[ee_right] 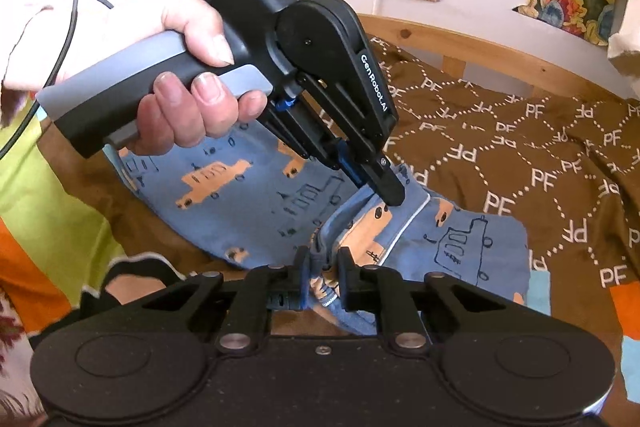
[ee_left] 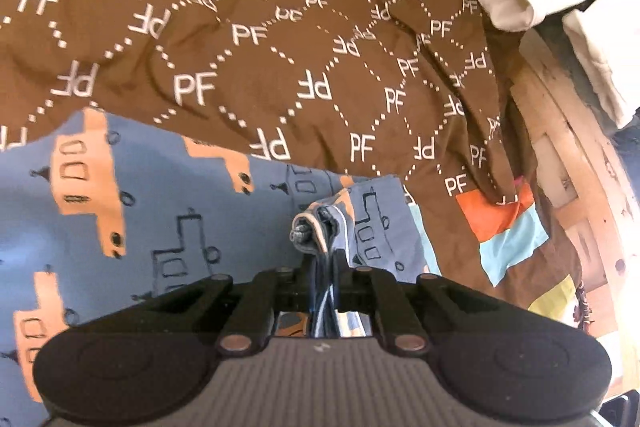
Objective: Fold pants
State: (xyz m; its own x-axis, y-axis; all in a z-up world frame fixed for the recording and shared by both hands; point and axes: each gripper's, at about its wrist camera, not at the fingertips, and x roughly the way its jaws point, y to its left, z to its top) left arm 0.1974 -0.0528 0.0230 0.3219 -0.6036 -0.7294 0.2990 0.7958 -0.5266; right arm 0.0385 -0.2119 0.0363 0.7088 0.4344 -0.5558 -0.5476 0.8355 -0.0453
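Right wrist view shows a bed with a soft brown quilt [ee_right: 520, 131] printed with white "PF" letters. On it, near the wooden bed frame [ee_right: 452, 43], lie blue cotton pants [ee_right: 452, 247] with orange trucks. The left tool [ee_right: 390, 193] and right tool [ee_right: 322, 267] each pinch bunched pants fabric.

Blue pants [ee_right: 460, 251] printed with orange trucks and outlined ones lie rumpled on the brown bedspread — the waistband edge bunched and lifted, white piping showing along one seam.
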